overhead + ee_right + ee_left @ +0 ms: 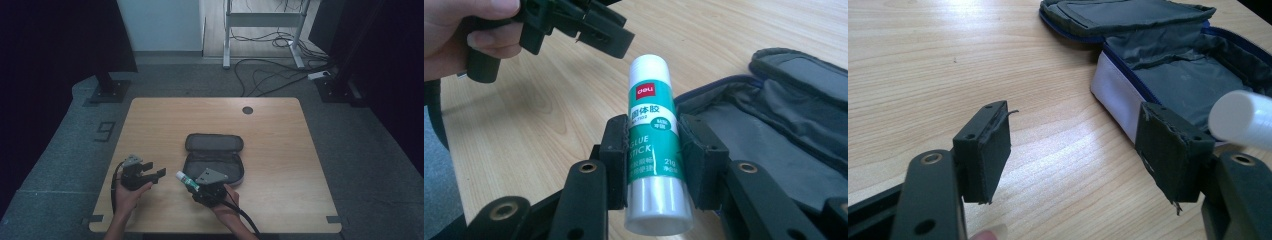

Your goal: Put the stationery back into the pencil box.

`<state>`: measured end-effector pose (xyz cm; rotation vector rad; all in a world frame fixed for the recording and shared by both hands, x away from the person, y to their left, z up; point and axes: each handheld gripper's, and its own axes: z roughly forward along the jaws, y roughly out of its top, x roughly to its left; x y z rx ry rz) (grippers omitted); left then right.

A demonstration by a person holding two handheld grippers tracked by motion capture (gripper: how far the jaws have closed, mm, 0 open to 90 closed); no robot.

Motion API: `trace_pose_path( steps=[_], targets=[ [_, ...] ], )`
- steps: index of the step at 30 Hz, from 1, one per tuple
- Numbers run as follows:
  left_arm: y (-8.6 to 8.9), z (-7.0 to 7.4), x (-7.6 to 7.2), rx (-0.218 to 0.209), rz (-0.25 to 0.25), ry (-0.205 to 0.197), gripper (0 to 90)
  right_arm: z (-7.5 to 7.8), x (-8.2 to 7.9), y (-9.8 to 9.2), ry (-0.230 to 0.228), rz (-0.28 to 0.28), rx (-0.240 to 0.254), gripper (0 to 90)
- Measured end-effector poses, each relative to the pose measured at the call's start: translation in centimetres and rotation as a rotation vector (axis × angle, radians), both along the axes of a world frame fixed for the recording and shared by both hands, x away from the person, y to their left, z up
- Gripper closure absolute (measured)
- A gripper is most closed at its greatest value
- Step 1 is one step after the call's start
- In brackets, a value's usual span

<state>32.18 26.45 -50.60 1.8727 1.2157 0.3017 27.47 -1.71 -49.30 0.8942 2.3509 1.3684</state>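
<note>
Glue stick (653, 145), clamped mid-body in the right hand-held gripper (654, 160) near the worktop's (280, 130) front edge, points toward the empty, wide-open left hand-held gripper (150, 172), with the open pencil case (215, 160) just beside it.

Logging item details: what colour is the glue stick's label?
Green with white lettering on the glue stick, clearest in the right gripper view.

Glue stick (653, 145) label reads "deli", "GLUE STICK", "21g"; floor marker (105, 131) reads "9".
</note>
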Motion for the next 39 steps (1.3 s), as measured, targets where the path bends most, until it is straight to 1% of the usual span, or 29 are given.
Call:
trace_pose_path(
  steps=[3,7,16,26,39],
  targets=[
    [0.0,-0.1,0.0,0.0,0.002,0.003,30.6,0.1,0.1,-0.3,-0.007,-0.005,-0.013,65.0],
    [0.0,-0.1,0.0,-0.013,-0.003,0.006,30.6,0.3,0.2,-0.7,-0.013,-0.019,-0.007,65.0],
    [0.1,-0.2,0.1,-0.018,-0.002,0.013,30.6,0.9,0.6,-1.8,-0.028,-0.052,0.007,65.0],
    [-0.2,-0.4,0.1,-0.008,-0.012,0.018,30.6,1.4,1.2,-2.8,-0.047,-0.091,0.021,65.0],
    [-0.7,-0.6,0.1,0.001,-0.024,0.028,30.4,1.1,3.2,-5.2,-0.022,-0.175,0.044,65.0]
  ],
)
